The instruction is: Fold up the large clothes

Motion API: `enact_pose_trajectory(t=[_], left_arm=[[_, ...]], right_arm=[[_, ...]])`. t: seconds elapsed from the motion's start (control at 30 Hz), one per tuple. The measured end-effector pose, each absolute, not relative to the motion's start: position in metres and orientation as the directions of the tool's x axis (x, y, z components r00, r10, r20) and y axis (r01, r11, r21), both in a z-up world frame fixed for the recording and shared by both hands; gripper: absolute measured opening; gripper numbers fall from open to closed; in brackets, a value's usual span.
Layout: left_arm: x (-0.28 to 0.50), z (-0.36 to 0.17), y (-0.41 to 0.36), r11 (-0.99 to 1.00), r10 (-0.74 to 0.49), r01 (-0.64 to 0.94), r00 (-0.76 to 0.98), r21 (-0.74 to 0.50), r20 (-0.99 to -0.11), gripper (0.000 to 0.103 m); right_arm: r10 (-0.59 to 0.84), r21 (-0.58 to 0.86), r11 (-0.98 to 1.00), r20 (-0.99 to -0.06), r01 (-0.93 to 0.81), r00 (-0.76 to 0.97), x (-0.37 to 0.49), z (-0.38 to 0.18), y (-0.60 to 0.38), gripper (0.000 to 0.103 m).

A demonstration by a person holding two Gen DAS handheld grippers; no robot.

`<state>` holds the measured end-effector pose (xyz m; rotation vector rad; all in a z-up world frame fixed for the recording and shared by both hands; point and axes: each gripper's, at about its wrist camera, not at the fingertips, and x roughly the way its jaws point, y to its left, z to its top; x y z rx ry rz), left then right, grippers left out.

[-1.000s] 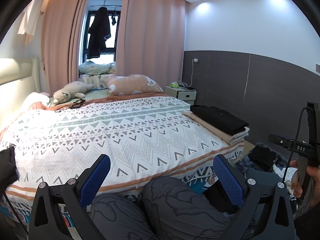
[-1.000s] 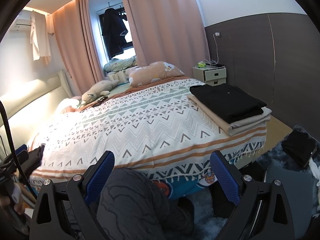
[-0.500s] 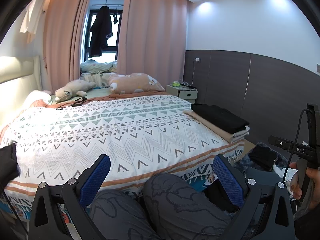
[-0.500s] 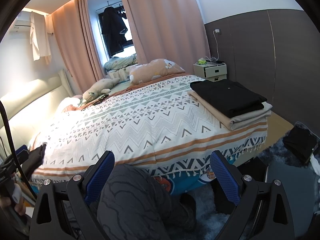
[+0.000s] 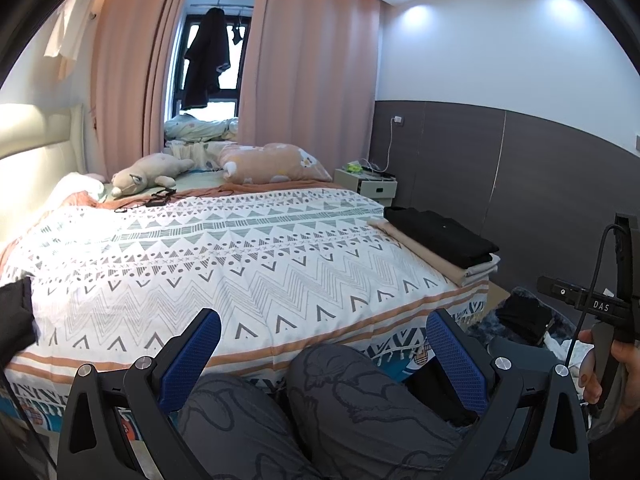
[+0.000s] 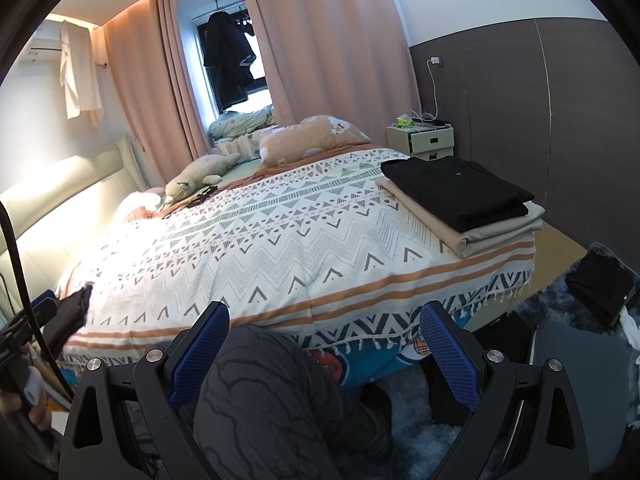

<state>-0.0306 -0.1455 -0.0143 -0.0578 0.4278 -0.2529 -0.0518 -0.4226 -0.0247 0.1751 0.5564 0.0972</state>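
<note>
left claw (image 5: 322, 354) spread wide, empty | right claw (image 6: 324, 350) spread wide, empty | both over person's knees | folded black garment (image 6: 456, 190) atop beige stack (image 6: 472, 232) at bed's (image 6: 280, 248) right foot corner

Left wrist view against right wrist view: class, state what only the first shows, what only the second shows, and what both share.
Only the left wrist view shows the right hand holding its gripper handle.

Only the right wrist view shows the white garment hanging on the wall and the air conditioner.

Both show the patterned bedspread, the folded stack with a black garment on top, the plush toy, the nightstand, and an open, empty gripper: left gripper, right gripper.
</note>
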Motion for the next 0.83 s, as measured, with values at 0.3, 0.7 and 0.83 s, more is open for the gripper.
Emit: enact_pose_trajectory(t=[0.3,0.7,0.83], left_arm=[[-0.0309,-0.0149,-0.146,0.967,-0.254,0.229,0.879,-0.108,-0.404,0.103],[-0.0377,-0.0165,-0.1426,0.97,-0.244,0.216,0.883,-0.114,-0.401,0.103],[-0.0394,-0.0149,-0.1399,0.969,-0.247,0.214,0.884,-0.126,-0.398,0.103]], right_arm=[[0.14,0.183,0.982,-0.521,-0.049,0.842,-0.0518,-0.0251,-0.4204,0.097],[0.144,0.184,0.981,-0.525,-0.053,0.839,-0.0512,-0.0271,-0.4212,0.097],[0.147,0.185,0.981,-0.524,-0.057,0.839,-0.0531,-0.0281,-0.4206,0.097]])
